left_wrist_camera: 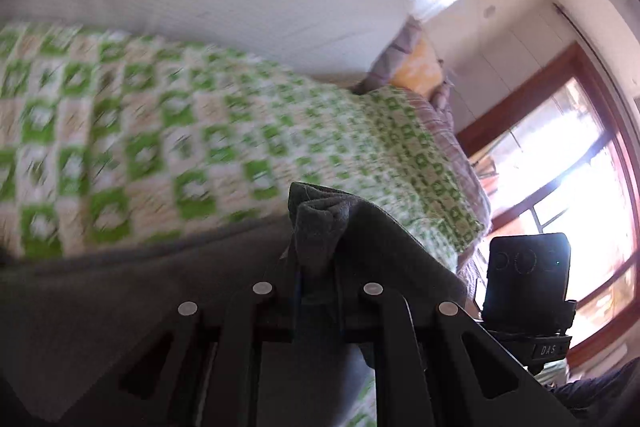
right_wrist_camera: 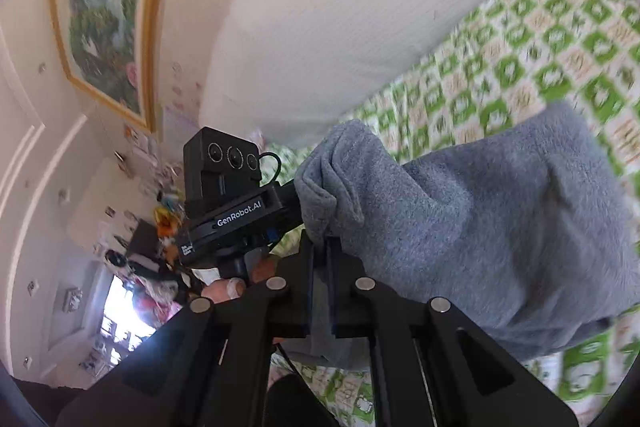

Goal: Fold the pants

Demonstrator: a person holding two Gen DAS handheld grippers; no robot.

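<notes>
Both grippers pinch the grey fleece pants, lifted off the bed. Left gripper (left_wrist_camera: 318,263) is pressed together on a bunched fold of the pants (left_wrist_camera: 320,227), which bulges up past the fingertips at 12 o'clock and drapes off toward 3 and 8 o'clock. Right gripper (right_wrist_camera: 320,247) is likewise clamped on a gathered edge of the pants (right_wrist_camera: 480,227); the bulk of the cloth hangs out to 3 o'clock. In the right view the other gripper's camera block sits at 9 o'clock, just beside the pinched edge, so the two grips look close together, probably two corners brought up for a fold or a carry. Blur in both views suggests motion. Surface: a bed with a green-and-white checked blanket (left_wrist_camera: 160,131), a white wall or headboard behind it. Room: pillows (left_wrist_camera: 412,67) at 1 o'clock, a red-framed window (left_wrist_camera: 580,167) at 3 o'clock in the left view; a gilt-framed painting (right_wrist_camera: 104,7) at 10 o'clock in the right view.
</notes>
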